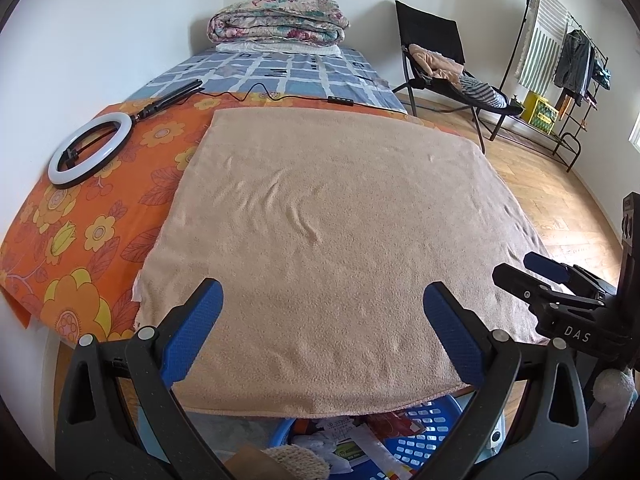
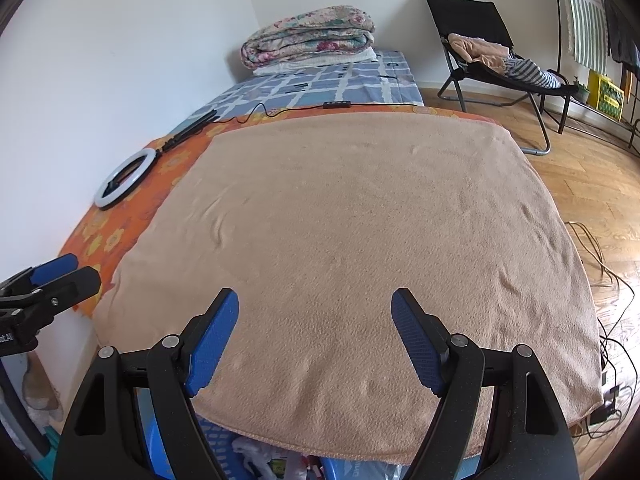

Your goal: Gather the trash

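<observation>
A blue plastic basket point(image 1: 432, 420) sits on the floor below the bed's near edge, holding wrappers, paper and plastic trash point(image 1: 344, 436); it also shows in the right wrist view point(image 2: 224, 444), partly hidden by the towel's edge. My left gripper point(image 1: 322, 294) is open and empty, over the near part of a peach towel point(image 1: 328, 216). My right gripper point(image 2: 314, 300) is open and empty over the same towel point(image 2: 352, 232). The right gripper shows at the right edge of the left wrist view point(image 1: 532, 268). No loose trash shows on the towel.
An orange floral sheet point(image 1: 92, 220) with a ring light point(image 1: 90, 146) and its cable lies left of the towel. A folded quilt point(image 1: 280, 20) is at the bed's far end. A black chair point(image 1: 440, 60), clothes rack point(image 1: 568, 60) and floor cables point(image 2: 608, 280) stand right.
</observation>
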